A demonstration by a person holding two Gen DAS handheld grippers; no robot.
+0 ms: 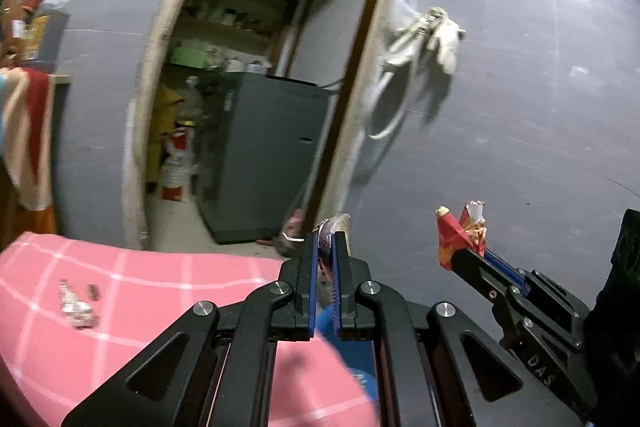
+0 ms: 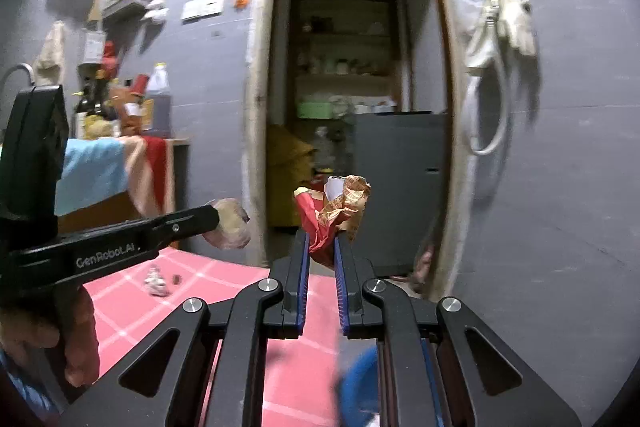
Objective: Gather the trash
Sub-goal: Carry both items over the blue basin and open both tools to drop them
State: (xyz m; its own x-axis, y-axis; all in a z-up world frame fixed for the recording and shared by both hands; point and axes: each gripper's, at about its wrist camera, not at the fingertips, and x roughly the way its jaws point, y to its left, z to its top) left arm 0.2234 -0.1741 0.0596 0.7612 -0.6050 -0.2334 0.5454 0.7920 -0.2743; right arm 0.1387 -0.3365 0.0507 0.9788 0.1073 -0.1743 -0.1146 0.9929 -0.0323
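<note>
Both grippers are up in the air in front of a grey wall w/ an open doorway (image 2: 352, 99) into a storeroom. The left gripper (image 1: 327, 239) has its jaws nearly closed, pinching a crumpled pale, purplish wad (image 1: 334, 225) of trash; from the right wrist view the same wad (image 2: 230, 223) bulges out past the fingertips, which sit to the left of the other tool. The right gripper (image 2: 321, 247) has its jaws narrow too, clamped on a crumpled red and orange wrapper (image 2: 336, 215) w/ a bit of white paper poking from the top. In the left wrist view that wrapper (image 1: 460, 231) shows at the right, tips apart from the wad.

Below them lies a pink checked tablecloth (image 1: 120, 307). One small silvery scrap (image 1: 76, 303) lies on it w/ a tiny dark bit just beside, well apart from both tools. A blue blurred thing (image 2: 360, 379) shows under the right gripper; can't tell what it is.

Thru the doorway stands a dark grey cabinet (image 1: 264, 155), shelves behind. A pale cloth and white hose (image 2: 500, 39) hang on the wall right of the frame. Bottles (image 2: 156, 99) crowd a counter at left, a striped cloth draped over it. A hand (image 2: 76, 331) grips the left tool's handle
</note>
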